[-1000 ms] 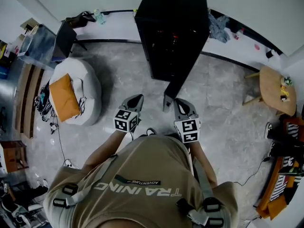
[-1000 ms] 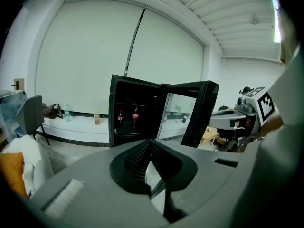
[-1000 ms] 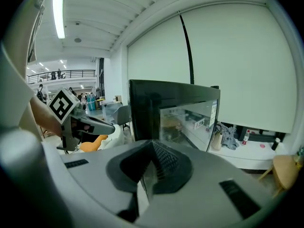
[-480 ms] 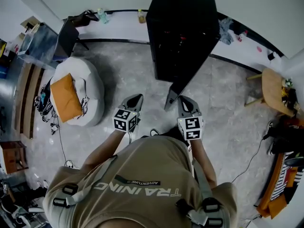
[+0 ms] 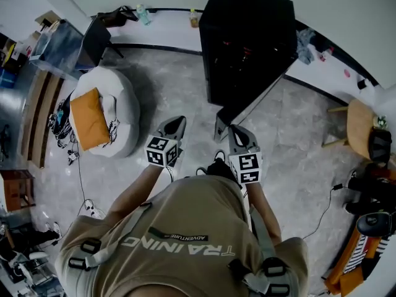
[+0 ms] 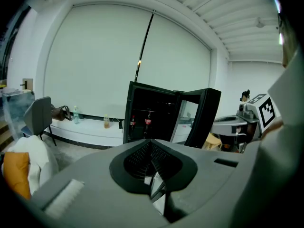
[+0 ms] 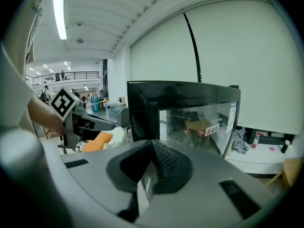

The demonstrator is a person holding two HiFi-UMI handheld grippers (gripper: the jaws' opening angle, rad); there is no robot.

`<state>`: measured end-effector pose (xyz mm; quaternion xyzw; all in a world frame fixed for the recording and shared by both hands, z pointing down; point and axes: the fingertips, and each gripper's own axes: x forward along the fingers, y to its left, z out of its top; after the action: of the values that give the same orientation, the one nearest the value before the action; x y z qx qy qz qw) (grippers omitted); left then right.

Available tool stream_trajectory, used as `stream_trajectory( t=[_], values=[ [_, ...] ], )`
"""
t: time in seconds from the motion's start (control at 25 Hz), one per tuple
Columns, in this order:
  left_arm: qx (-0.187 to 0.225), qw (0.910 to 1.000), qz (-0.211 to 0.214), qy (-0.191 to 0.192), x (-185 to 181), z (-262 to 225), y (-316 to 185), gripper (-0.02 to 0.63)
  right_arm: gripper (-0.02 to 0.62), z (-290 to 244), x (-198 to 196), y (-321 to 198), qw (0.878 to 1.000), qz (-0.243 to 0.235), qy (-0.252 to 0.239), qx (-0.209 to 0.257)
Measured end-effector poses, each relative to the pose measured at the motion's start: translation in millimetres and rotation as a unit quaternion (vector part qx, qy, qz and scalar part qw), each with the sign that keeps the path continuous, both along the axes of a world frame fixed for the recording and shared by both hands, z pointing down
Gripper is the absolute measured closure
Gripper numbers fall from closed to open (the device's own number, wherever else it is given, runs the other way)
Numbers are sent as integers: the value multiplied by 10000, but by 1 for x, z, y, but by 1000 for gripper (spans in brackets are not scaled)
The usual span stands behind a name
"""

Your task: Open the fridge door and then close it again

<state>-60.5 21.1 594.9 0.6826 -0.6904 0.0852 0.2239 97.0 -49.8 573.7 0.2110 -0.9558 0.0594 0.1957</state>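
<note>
black fridge door (image 5: 249,106) just beside right gripper (image 5: 236,132)

Your shirt (image 5: 185,212): tan, short sleeves, white word "TRAINING" across it.
Your straps (image 5: 116,235): grey, with black buckles (image 5: 90,247), one over each shoulder.
Your left gripper (image 5: 178,121): grey, pointy, with a black-and-white marker cube (image 5: 162,151).
Your right gripper (image 5: 232,130): grey and pointy too.

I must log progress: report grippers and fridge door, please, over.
Left gripper shut, empty. Right gripper shut, empty. Fridge door open, facing right gripper. No obstacle seen near it.
</note>
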Motion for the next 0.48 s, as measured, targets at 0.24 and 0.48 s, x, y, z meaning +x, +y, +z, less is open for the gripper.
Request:
stream_trajectory(
  t=[0.24, 0.48],
  values=[
    [-66, 9996, -258, -20, -17, -4, -8, 606, 598, -2, -24, 3, 9988, -428, -119, -205],
    [-160, 9984, -535, -42, -22, 1, -21, 606, 598, 0, -43, -4, 9955, -837, -295, -323]
  ],
)
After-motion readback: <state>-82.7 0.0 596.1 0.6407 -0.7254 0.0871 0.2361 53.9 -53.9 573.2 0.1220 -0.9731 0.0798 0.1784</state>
